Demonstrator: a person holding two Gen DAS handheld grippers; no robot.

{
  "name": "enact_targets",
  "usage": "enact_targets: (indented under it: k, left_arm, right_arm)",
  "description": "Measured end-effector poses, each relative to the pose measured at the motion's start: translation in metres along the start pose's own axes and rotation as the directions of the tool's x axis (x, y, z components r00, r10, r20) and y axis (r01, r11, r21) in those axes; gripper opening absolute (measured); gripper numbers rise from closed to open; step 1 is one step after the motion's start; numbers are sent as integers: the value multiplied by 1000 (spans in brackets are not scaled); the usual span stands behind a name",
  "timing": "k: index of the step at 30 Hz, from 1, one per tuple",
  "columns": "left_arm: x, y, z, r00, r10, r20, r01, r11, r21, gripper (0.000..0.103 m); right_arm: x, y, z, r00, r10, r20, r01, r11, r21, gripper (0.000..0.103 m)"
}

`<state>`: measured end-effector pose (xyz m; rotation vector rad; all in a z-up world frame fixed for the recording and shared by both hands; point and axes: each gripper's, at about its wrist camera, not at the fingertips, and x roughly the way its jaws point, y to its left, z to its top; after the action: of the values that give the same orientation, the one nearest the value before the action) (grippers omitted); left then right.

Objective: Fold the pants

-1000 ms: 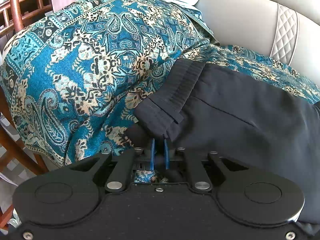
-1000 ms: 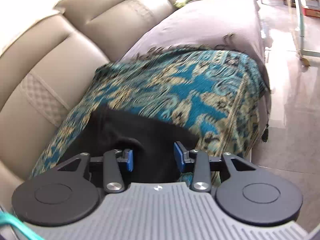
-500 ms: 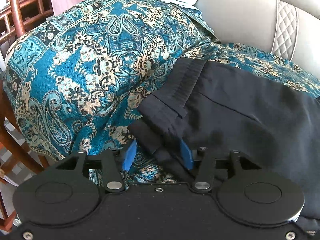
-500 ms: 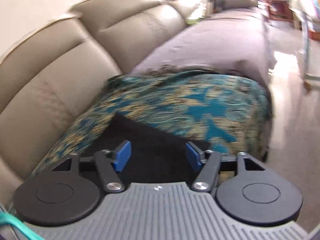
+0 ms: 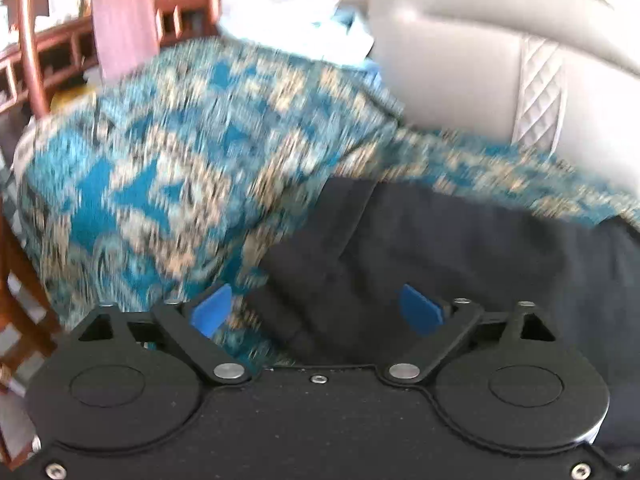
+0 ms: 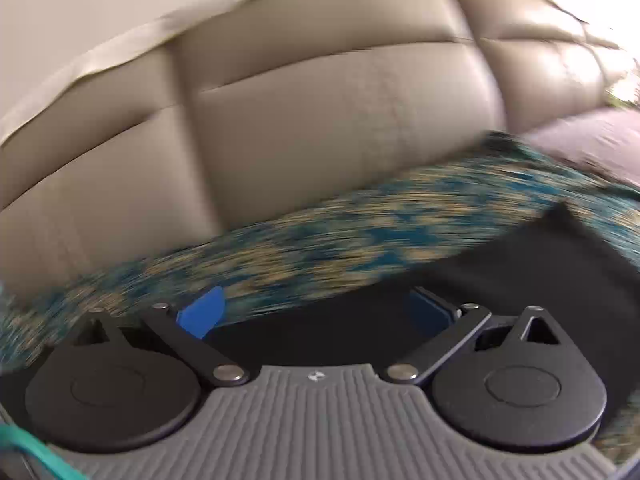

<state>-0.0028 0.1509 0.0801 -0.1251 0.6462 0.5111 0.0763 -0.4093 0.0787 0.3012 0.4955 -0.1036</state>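
The black pants (image 5: 460,248) lie flat on a blue paisley throw (image 5: 160,184) over the sofa seat. In the left wrist view their waistband corner (image 5: 312,264) sits between the blue pads (image 5: 210,312) of my left gripper (image 5: 316,312), whose jaws are opening wide and press on nothing. In the right wrist view my right gripper (image 6: 316,312) hovers over the pants (image 6: 520,264), its jaws opening to full width, nothing pinched between them. Both views are blurred by motion.
The beige leather sofa back (image 6: 320,128) rises behind the throw (image 6: 320,248). A wooden chair (image 5: 28,52) and a pale cloth pile (image 5: 340,28) stand beyond the sofa arm. A grey seat cover (image 6: 592,140) continues to the right.
My left gripper let go of the waistband corner and opened wide, lifting slightly. My right gripper opened fully, rolled and swung left, so the sofa back now fills its view.
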Motion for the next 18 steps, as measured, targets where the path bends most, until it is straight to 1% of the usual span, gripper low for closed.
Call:
enact_targets:
  k: [2, 3, 6, 9, 10, 14, 18]
  left_arm:
    - [-12, -6, 8, 997, -36, 66, 36, 999, 7, 99]
    - [-18, -10, 13, 993, -63, 102, 62, 998, 13, 102]
    - [-25, -28, 22, 978, -140, 157, 134, 990, 49, 103]
    - [-18, -51, 26, 964, -210, 166, 198, 977, 85, 103]
    - [-13, -60, 26, 963, -219, 160, 207, 974, 89, 103]
    - [10, -88, 23, 963, -231, 139, 219, 971, 95, 102]
    - [33, -109, 22, 968, -218, 125, 204, 972, 116, 98]
  right_arm:
    - [2, 33, -8, 998, 61, 4, -61, 997, -50, 103]
    - [4, 50, -14, 995, 98, 3, -97, 992, -78, 103]
    - [7, 92, -31, 985, 171, -5, -170, 975, -145, 103]
    - [9, 131, -50, 976, 218, -23, -218, 951, -220, 103]
    - [9, 140, -55, 973, 228, -28, -228, 944, -239, 103]
    - [6, 177, -78, 958, 281, -52, -282, 905, -318, 103]
    - [5, 204, -93, 942, 326, -74, -330, 871, -365, 103]
